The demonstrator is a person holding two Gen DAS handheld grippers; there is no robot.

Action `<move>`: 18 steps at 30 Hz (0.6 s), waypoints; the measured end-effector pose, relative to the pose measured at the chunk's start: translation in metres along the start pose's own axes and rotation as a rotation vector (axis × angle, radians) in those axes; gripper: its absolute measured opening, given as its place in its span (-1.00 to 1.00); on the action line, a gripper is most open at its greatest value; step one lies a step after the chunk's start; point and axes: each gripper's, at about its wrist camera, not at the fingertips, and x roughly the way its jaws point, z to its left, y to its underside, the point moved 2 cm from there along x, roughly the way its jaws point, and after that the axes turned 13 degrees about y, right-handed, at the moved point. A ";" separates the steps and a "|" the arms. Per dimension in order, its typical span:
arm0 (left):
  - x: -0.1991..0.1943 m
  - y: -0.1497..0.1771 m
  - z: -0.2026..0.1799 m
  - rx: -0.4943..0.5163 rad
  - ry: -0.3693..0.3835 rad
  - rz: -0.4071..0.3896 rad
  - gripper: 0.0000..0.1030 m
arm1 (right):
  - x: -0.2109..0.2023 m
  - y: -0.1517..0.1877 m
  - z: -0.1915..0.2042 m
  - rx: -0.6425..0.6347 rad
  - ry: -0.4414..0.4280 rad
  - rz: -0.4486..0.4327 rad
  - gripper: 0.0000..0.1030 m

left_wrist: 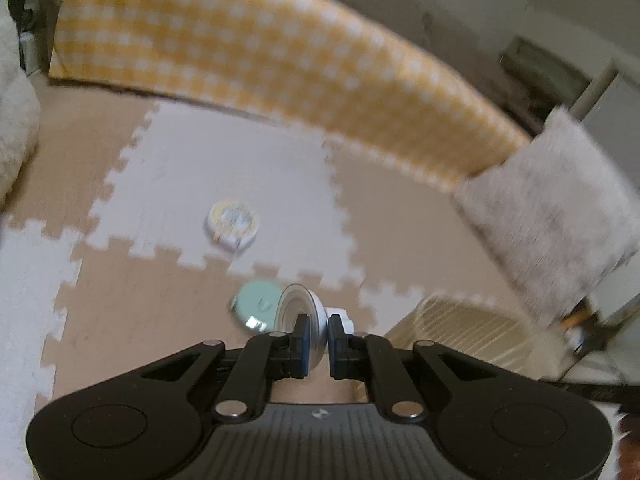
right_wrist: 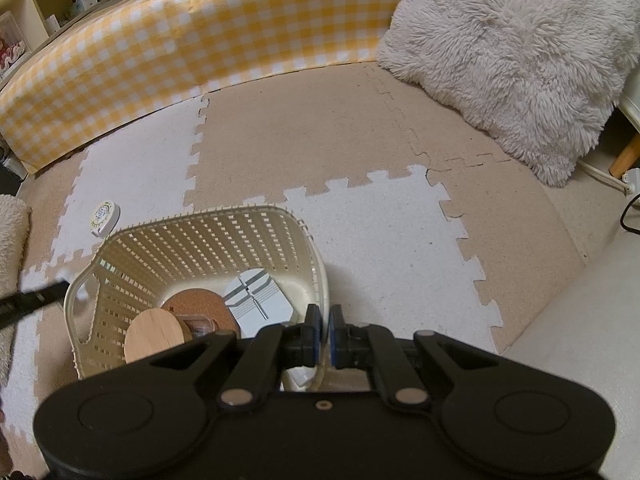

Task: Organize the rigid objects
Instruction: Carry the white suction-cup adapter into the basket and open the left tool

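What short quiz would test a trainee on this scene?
1. True or false: the basket is empty.
2. What does the left gripper hold? A the clear disc; B the mint round thing; C the round tape.
3. Fill in: the fingers of the right gripper are shut on the basket's ____.
Key: 1 false; 2 A; 3 rim.
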 end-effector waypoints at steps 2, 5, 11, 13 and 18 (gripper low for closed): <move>-0.006 -0.006 -0.009 0.004 0.032 -0.032 -0.81 | 0.000 0.000 0.000 0.000 0.000 0.000 -0.90; -0.014 -0.012 -0.026 0.014 0.099 -0.064 -0.81 | 0.000 0.000 0.000 0.000 0.000 0.000 -0.90; -0.013 -0.010 -0.060 0.011 0.268 -0.052 -0.81 | 0.000 0.000 0.000 0.000 0.000 0.000 -0.90; -0.006 -0.005 -0.071 0.004 0.320 -0.022 -0.81 | 0.000 0.000 0.000 0.000 0.000 0.000 -0.90; 0.015 0.013 -0.093 0.072 0.325 0.064 -0.81 | 0.000 0.000 0.000 0.000 0.001 0.000 -0.90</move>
